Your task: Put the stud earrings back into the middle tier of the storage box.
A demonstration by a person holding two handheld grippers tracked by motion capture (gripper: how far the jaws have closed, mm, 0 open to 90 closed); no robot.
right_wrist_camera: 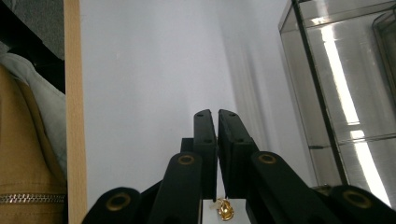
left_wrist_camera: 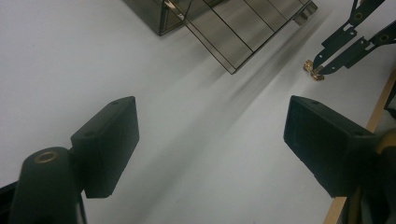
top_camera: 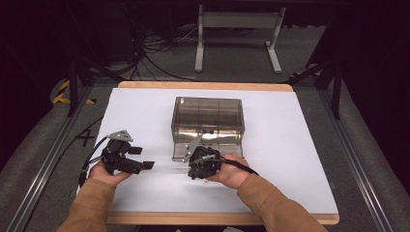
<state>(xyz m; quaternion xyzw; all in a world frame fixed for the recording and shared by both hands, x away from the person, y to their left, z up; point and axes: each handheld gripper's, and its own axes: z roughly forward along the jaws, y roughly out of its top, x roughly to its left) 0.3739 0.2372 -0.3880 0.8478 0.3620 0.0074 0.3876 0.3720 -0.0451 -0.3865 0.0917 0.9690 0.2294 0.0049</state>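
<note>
Where matte table (top_camera: 145, 111) lies, glossy boxy case (top_camera: 208, 121)

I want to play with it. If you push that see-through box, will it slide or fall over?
The box would probably slide, not tip: it looks low and wide, standing flat on the smooth white table. It seems empty with thin clear walls, so likely light. Those walls look hard and shiny, perhaps slippery to grip and liable to crack if dropped.

In the right gripper view we cannot tell whether anything sits between the closed jaws of the right gripper (right_wrist_camera: 217, 114), and the clear box (right_wrist_camera: 343, 84) is cut off at the right edge. In the left gripper view, the top edge crops that box.
</note>
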